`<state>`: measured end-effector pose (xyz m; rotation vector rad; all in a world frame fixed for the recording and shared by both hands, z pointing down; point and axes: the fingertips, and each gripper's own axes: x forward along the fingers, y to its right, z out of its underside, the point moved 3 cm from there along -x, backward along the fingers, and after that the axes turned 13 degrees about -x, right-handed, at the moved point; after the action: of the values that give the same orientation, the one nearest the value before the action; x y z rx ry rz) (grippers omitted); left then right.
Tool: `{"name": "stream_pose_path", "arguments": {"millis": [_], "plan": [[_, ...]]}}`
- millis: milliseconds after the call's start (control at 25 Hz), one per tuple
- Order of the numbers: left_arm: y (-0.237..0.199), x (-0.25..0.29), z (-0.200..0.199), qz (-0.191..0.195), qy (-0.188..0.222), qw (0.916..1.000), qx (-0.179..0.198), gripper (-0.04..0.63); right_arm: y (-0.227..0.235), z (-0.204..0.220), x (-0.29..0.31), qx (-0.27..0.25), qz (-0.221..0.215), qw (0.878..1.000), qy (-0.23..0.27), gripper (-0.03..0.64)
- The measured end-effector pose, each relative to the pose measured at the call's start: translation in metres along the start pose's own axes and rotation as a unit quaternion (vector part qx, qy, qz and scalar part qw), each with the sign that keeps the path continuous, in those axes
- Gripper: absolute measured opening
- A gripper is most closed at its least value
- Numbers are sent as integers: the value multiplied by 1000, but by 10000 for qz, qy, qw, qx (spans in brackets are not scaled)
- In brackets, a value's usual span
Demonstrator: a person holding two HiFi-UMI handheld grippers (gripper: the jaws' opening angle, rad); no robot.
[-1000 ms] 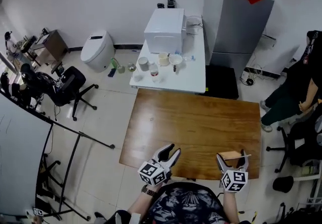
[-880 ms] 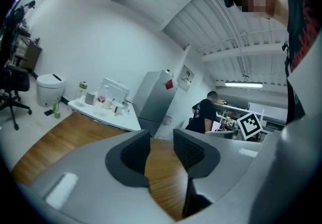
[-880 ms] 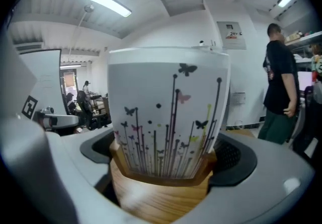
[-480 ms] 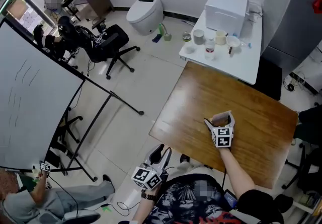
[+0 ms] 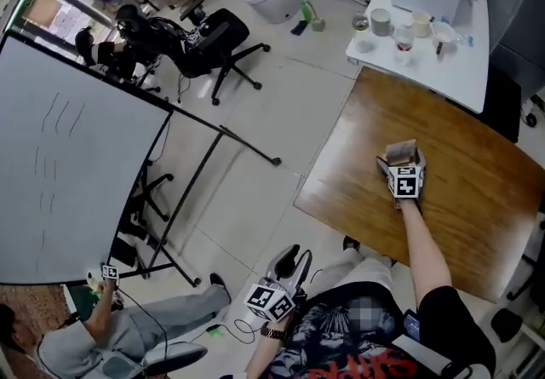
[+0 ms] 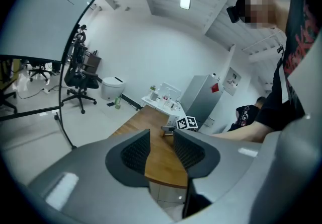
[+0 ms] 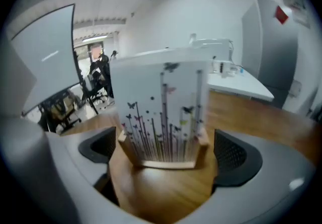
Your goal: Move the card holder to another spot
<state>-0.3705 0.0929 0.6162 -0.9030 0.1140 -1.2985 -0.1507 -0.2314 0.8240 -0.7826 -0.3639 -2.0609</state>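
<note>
A small wooden card holder (image 7: 163, 117), with a white card printed with butterflies and grass stems standing upright in its slot, is seen at the centre of the right gripper view. It is set on the brown varnished wooden table (image 5: 464, 198). In the head view it is found right of centre in the frame, on the left part of the table and in from its edges.

The right gripper (image 5: 402, 168) is placed around it. The jaws are spread, with one pad on either side of the wooden base. A strip of tabletop shows between each pad and the base, so the holder is judged to be ungripped. Whether this is the approach to a grasp or the end of a placement cannot be settled from these views.

The left gripper (image 6: 161, 138) is held at the bottom centre of the head view, off the table and above the floor. Its jaws are slightly parted, with nothing between them.

Several risks are foreseen. If the jaws are closed off-centre, the base may be struck by one pad first and pushed aside or tipped, since a tall card is carried on a narrow foot. If the card is squeezed instead of the wood, it may be bent or pulled out of its slot. If the gripper is withdrawn carelessly, the base may be caught by a pad and dragged along.
</note>
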Motion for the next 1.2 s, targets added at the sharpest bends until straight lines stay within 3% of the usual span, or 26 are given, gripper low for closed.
{"name": "stream_pose_path", "arguments": {"millis": [80,200,240,320,440,560,720,840,1200], "plan": [[4,21,-4,330,-134,9994,47,120,5,10,-39,902,-79,9954,317,581],[28,66,-1,1245,-478,9909,205,120,35,52,-161,2124,353,9708,1055,573],[42,79,0,1559,-655,9850,350,120,45,65,-211,2179,684,9661,1207,521],[70,99,1,2116,-1029,9688,772,120,56,81,-303,1909,1393,9632,1276,325],[108,123,2,2842,-1395,9402,1254,120,55,81,-401,1324,2075,9621,1173,171],[149,142,16,3416,-1674,9136,1436,120,46,73,-459,1420,2689,9425,1384,14],[216,147,47,3774,-1866,8940,1535,120,46,73,-484,2026,2837,9178,1900,3],[235,148,63,3800,-1899,8929,1494,120,51,74,-476,1969,2659,9254,1850,3],[240,154,57,3543,-1647,9083,1498,120,68,56,-461,1707,2245,9395,1943,3]]}}
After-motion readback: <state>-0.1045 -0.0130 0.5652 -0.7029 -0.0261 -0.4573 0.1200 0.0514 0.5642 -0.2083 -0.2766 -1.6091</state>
